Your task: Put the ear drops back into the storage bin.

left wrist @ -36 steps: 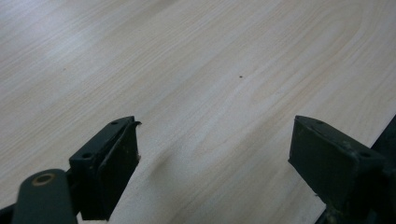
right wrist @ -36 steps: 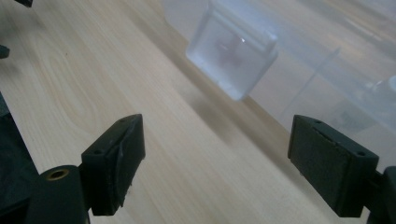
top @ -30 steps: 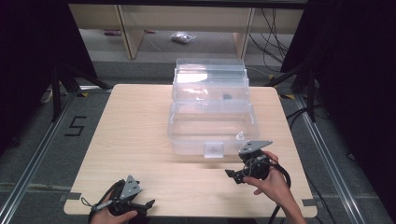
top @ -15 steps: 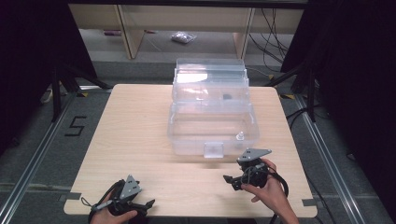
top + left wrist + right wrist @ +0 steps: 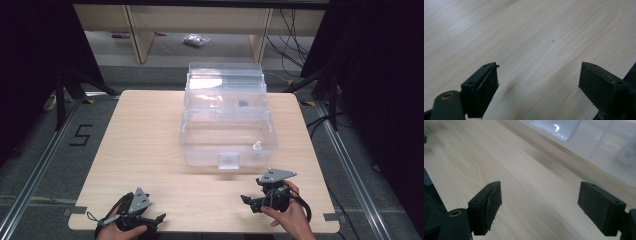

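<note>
Status: both grippers empty near the counter's [image 5: 150, 140] front edge. The clear box [image 5: 227, 137] stands at mid-counter, front latch [image 5: 229, 160] facing the person; a small white bottle [image 5: 257, 146] sits inside. Right gripper [image 5: 248, 201] is nearer the box, fingers [image 5: 486, 207] spread wide, holding nothing. Left gripper [image 5: 159, 218] likewise gapes over bare wood. Judged step: box work not begun; the next move calls for advancing to the latch.

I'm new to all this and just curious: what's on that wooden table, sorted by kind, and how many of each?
Hand-held grippers: 2, left and right, both open and holding nothing
Clear plastic boxes: 1, lid raised
Small white bottles: 1, inside the box
Small dark items: 1, too small to identify
Total: 5
</note>
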`<state>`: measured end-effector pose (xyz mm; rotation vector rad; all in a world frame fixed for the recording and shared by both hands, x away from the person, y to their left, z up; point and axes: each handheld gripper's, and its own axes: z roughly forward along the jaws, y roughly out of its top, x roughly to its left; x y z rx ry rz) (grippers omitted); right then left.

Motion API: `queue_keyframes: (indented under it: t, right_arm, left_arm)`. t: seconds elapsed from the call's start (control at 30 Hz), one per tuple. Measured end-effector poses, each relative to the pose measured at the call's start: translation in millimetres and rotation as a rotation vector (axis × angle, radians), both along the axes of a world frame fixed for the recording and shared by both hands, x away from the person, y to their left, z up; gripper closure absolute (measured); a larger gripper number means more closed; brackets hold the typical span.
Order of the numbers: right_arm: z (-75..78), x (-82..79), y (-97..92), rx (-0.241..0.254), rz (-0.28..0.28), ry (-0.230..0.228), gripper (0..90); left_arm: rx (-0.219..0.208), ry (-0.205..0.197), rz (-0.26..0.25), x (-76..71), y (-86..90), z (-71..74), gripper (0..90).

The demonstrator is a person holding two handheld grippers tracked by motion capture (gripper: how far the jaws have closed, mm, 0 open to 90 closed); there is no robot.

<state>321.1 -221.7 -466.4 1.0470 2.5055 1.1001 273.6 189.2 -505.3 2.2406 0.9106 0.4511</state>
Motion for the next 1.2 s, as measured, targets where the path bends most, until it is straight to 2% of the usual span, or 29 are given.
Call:
queue_keyframes:
  t: [0.03, 0.07, 0.17, 0.27, 0.3, 0.33, 0.37, 0.4, 0.43, 0.5, 0.57, 0.63, 0.67, 0.77, 0.8, 0.83, 0.87, 0.93, 0.97, 1.03, 1.1, 1.17, 1.2]
  right_arm:
    - [0.0, 0.0, 0.0, 0.000, 0.000, 0.000, 20.2]
    - [-1.0, -4.5, -0.9, -0.003, -0.030, 0.013, 20.1]
    - [-3.6, -5.6, -2.5, -0.006, -0.016, 0.002, 20.2]
    - [-5.3, -9.4, -2.9, 0.000, -0.030, 0.025, 20.1]
    - [-5.9, -9.0, -3.9, 0.002, -0.007, 0.019, 20.1]
    - [-6.3, -11.7, -3.7, 0.003, -0.028, 0.022, 20.1]
    - [-7.0, -13.0, -4.1, 0.009, -0.022, 0.024, 20.0]
    - [-7.7, -17.8, -3.1, 0.020, -0.046, 0.046, 19.9]
    - [-9.3, -19.2, -5.5, 0.006, -0.023, 0.030, 19.9]
    - [-11.5, -20.9, -6.7, 0.006, -0.021, 0.016, 19.9]
    - [-12.5, -22.0, -7.5, 0.010, -0.017, 0.019, 19.5]
    - [-13.3, -25.3, -8.5, 0.002, -0.039, 0.031, 19.1]
    - [-15.5, -26.7, -9.6, 0.006, -0.023, 0.017, 19.2]
    - [-17.0, -28.7, -10.4, 0.004, -0.019, 0.015, 19.1]
    - [-17.9, -32.9, -10.9, 0.010, -0.037, 0.034, 18.7]
    - [-18.6, -32.4, -11.6, 0.014, -0.014, 0.016, 18.5]
    - [-18.6, -32.4, -11.6, 0.014, -0.014, 0.016, 18.5]
    - [-18.3, -36.5, -13.3, 0.029, -0.033, 0.011, 17.1]
    - [-18.5, -37.2, -13.9, 0.032, -0.031, 0.002, 17.0]
    - [-18.6, -38.6, -14.5, 0.030, -0.037, 0.002, 16.8]
    - [-20.1, -43.2, -14.3, 0.033, -0.037, 0.035, 16.5]
    - [-20.5, -44.8, -16.6, 0.024, -0.031, 0.015, 16.5]
    - [-20.8, -45.2, -17.1, 0.029, -0.021, 0.014, 16.5]
  left_arm:
    - [0.000, 0.000, 0.000, 0.0, 0.0, 0.0, 15.2]
    - [0.001, 0.002, 0.001, 0.1, 0.0, -0.4, 15.1]
    - [0.000, -0.003, 0.001, 0.1, 0.3, 0.3, 15.2]
    - [0.010, 0.000, -0.009, -0.3, 0.7, 0.3, 15.2]
    - [0.013, -0.001, -0.008, -0.2, 0.7, 0.5, 15.2]
    - [-0.019, 0.000, 0.002, -0.9, -1.1, -0.2, 15.1]
    - [-0.021, -0.001, 0.003, -0.9, -1.3, -0.3, 15.1]
    - [-0.008, 0.001, -0.003, -0.7, -0.5, 0.0, 15.1]
    - [-0.001, 0.000, 0.001, -0.2, 0.0, -0.3, 15.1]
    - [0.000, 0.000, 0.001, 0.0, 0.1, -0.1, 15.1]
    - [0.000, -0.001, 0.001, -0.3, -0.3, -0.2, 15.1]
    - [0.012, -0.001, -0.006, -0.2, 0.3, -0.1, 15.1]
    - [0.003, 0.004, -0.010, -0.5, 0.0, 0.5, 15.2]
    - [0.012, -0.001, -0.008, -0.5, 0.4, 0.4, 15.1]
    - [0.013, -0.001, -0.008, -0.2, 0.6, 0.5, 15.1]
    - [0.012, -0.002, -0.008, -0.2, 0.5, 0.7, 15.1]
    - [0.012, -0.002, -0.008, -0.2, 0.5, 0.7, 15.2]
    - [-0.001, 0.003, 0.001, -0.9, -0.8, -0.8, 15.1]
    - [0.014, 0.001, -0.010, -0.4, 0.0, -0.2, 15.2]
    - [0.012, 0.001, -0.008, 0.1, -0.2, -0.4, 15.1]
    - [0.015, 0.001, -0.009, 0.2, -0.5, -0.7, 15.2]
    - [-0.001, 0.004, 0.003, -1.0, -1.5, -1.3, 15.2]
    - [0.010, 0.001, -0.003, -0.3, -0.6, -0.3, 15.1]
